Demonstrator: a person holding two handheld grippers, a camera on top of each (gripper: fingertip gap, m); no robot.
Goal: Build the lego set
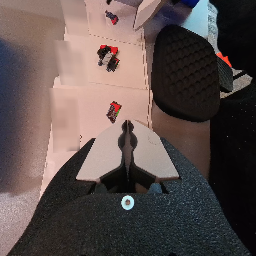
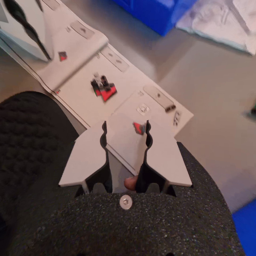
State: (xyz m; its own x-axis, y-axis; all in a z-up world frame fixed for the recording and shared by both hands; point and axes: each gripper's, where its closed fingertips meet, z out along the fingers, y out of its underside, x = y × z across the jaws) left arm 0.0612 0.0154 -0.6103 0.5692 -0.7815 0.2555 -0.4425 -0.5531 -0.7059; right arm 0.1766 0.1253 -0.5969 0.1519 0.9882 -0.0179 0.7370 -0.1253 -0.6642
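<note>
A small part-built lego model point(image 1: 108, 58) of black, grey and red bricks sits on a white folded instruction sheet point(image 1: 128, 72). My left gripper point(image 1: 127, 121) is shut and empty, a little short of the model, over a printed build picture point(image 1: 114, 112). In the right wrist view the model point(image 2: 103, 87) is blurred on the same sheet point(image 2: 83, 66). My right gripper point(image 2: 126, 122) is open and empty, above the sheet's near corner and apart from the model. A right gripper finger point(image 1: 146, 12) shows at the top of the left wrist view.
A black textured chair seat point(image 1: 185, 73) lies by the table edge and also shows in the right wrist view point(image 2: 27, 124). A blue bin point(image 2: 152, 13) and a clear plastic bag point(image 2: 221, 20) stand beyond the sheet. The left gripper point(image 2: 20, 20) shows at top left. Tip to tip, the grippers are about 15 cm apart.
</note>
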